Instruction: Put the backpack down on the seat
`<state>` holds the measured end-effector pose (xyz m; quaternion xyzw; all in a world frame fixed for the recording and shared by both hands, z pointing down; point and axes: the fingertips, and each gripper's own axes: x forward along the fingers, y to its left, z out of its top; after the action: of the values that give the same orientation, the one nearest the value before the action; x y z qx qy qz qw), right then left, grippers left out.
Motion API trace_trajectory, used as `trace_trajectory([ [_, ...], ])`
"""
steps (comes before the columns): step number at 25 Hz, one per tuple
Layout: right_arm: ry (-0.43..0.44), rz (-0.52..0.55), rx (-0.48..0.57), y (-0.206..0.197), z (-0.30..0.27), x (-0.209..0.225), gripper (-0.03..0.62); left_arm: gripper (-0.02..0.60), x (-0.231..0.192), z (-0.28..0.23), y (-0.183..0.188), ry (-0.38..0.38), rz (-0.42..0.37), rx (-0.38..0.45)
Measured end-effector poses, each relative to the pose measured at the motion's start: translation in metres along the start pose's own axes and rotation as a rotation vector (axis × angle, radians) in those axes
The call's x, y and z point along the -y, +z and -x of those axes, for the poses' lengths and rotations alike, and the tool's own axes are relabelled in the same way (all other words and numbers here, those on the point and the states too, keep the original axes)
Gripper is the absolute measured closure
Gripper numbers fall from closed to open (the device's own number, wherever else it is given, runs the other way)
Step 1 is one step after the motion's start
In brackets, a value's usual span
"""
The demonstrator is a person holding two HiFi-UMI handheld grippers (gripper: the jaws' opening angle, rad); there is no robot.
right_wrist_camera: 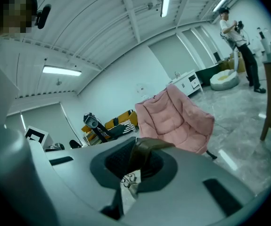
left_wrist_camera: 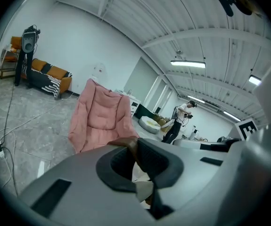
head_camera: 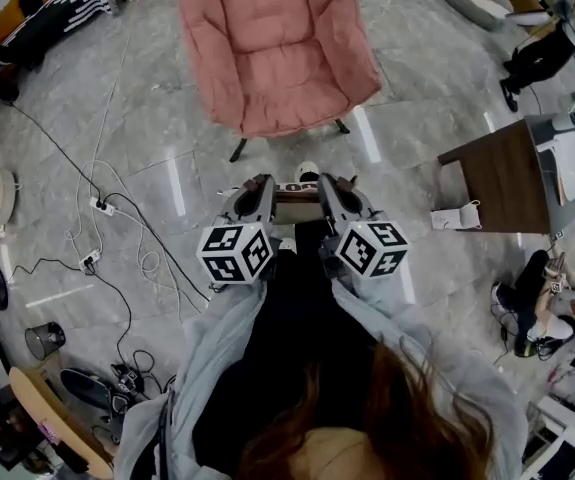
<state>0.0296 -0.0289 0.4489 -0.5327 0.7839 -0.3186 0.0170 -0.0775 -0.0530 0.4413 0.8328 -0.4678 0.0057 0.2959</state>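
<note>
The left gripper (left_wrist_camera: pixel 136 160) has its jaws shut tight on a brown strap (left_wrist_camera: pixel 128 143), and the right gripper (right_wrist_camera: pixel 137 163) has the same hold on that strap from the other side. In the head view the two sit side by side with the strap stretched between their tips. So it's a two-handed carry, and the backpack (head_camera: pixel 306 176) hangs from the strap just below the jaws. Only a pale printed patch of it peeks out, with the rest hidden behind the grippers.

Out ahead stands the pink chair (head_camera: pixel 272 38), square in front of the person and well apart from the load, with grey floor (head_camera: pixel 167 118) between them. Its seat (head_camera: pixel 297 98) is bare. Loose cables (head_camera: pixel 117 208) trail off to the left, clear of the path.

This looks like the carry-in: bag lifted and heading for the chair, not yet over it. The next move calls for closing the gap, bringing the bag over the cushion and lowering it until the seat takes the weight. Only then should both jaws let go, since an early release would drop it on the floor.
</note>
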Motion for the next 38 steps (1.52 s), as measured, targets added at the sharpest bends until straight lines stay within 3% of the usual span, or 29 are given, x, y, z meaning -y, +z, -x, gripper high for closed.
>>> trace_trajectory([
  [7,0.003,-0.004,-0.004,0.029,-0.046,0.025,0.577,0.555,-0.015,-0.054,0.025,0.010,-0.012,-0.004],
  [14,0.016,-0.044,-0.018,0.084,-0.103,0.068,0.577,0.555,-0.018,-0.129,0.064,0.027,-0.038,0.017],
  [26,0.055,-0.063,-0.046,0.146,-0.172,0.107,0.577,0.555,-0.033,-0.208,0.104,0.073,0.049,0.034],
  [31,0.081,-0.089,-0.051,0.182,-0.185,0.108,0.577,0.555,-0.025,-0.232,0.139,0.064,0.023,0.061],
  [38,0.144,-0.043,-0.017,0.228,-0.203,0.107,0.577,0.555,-0.020,-0.265,0.186,0.041,-0.036,0.131],
])
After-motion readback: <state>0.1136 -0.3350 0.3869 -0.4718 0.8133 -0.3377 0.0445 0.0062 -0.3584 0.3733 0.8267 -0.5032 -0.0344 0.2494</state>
